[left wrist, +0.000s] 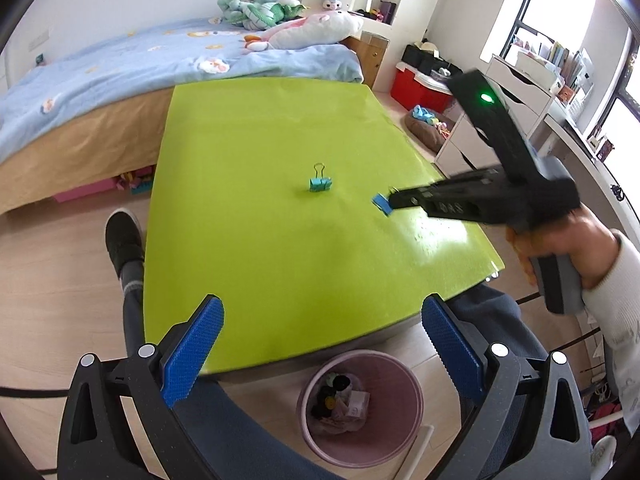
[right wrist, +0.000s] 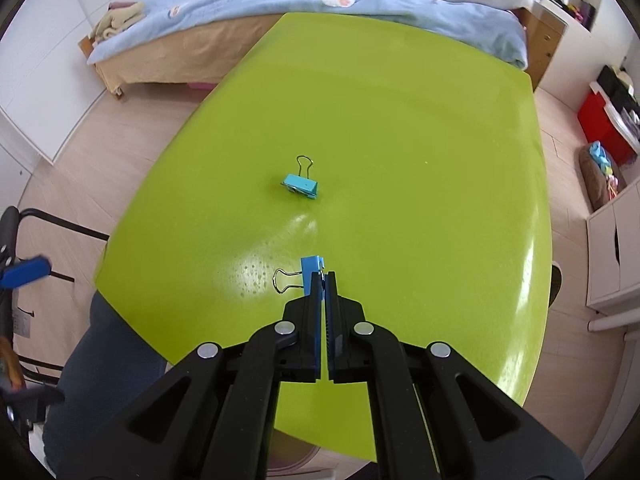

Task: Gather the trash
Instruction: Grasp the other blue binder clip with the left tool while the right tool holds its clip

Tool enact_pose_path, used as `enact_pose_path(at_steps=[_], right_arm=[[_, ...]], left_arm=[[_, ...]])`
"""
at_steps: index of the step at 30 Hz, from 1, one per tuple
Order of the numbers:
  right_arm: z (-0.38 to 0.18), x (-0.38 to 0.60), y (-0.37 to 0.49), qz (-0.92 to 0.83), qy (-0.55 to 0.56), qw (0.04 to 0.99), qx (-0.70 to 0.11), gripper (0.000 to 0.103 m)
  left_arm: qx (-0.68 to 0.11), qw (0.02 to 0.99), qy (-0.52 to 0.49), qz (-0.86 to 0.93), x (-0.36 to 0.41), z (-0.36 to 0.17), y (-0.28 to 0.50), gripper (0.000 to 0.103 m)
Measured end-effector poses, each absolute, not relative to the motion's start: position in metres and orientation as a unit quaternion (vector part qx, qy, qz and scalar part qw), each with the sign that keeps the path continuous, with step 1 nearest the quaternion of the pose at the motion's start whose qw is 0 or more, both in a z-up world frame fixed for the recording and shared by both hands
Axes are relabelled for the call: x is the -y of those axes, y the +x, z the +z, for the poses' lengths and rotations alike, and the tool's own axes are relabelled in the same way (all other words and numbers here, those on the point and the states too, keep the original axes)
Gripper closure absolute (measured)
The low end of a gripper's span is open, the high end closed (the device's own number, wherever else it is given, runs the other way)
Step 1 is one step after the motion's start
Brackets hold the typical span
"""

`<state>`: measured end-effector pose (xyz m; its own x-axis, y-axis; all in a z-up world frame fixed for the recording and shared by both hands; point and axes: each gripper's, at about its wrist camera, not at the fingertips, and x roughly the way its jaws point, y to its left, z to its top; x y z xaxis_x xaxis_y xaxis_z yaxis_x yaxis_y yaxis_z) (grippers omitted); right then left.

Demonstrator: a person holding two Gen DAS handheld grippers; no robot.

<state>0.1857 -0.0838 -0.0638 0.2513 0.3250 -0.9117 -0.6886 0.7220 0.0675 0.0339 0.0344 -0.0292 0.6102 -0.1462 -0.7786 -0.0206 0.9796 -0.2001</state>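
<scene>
You are holding a blue binder clip (right wrist: 312, 271) at the very tips of your right gripper (right wrist: 324, 280), whose jaws are sitting pressed together on the clip's body; only its upper edge and one wire handle, sticking out to the left, are showing, the rest being hidden behind the fingers. In the left wrist view this clip (left wrist: 381, 203) is only showing as a small blue patch at the blurred gripper's nose, above the green table (left wrist: 280, 128). A second binder clip, turquoise (right wrist: 301, 186), is lying near the middle of the table with one wire loop standing up, well apart from the held one. Your left gripper (left wrist: 322, 344) is hanging over the near edge of the table with its jaws spread wide and nothing between the blue pads (left wrist: 192, 354). Below that edge, on the floor, a pink waste bin (left wrist: 394, 376) is standing; its contents are too jumbled to name, and its lower rim is partly cut off by the gripper's frame. Your right hand (left wrist: 568, 240) and white sleeve are smeared by motion.
</scene>
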Motion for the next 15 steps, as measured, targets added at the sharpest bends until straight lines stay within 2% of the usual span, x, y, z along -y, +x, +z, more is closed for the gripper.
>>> enact_pose_path(at_steps=[9, 15], right_arm=[[-0.053, 0.116, 0.178, 0.327, -0.143, 0.781, -0.513, 0.102], [-0.049, 0.132, 0.178, 0.326, -0.13, 0.784, -0.512, 0.102]], left_arm=[[-0.46, 0.884, -0.077, -0.036, -0.03, -0.013, 0.102, 0.008], [-0.499, 0.861, -0.095, -0.02, -0.027, -0.024, 0.158, 0.008]])
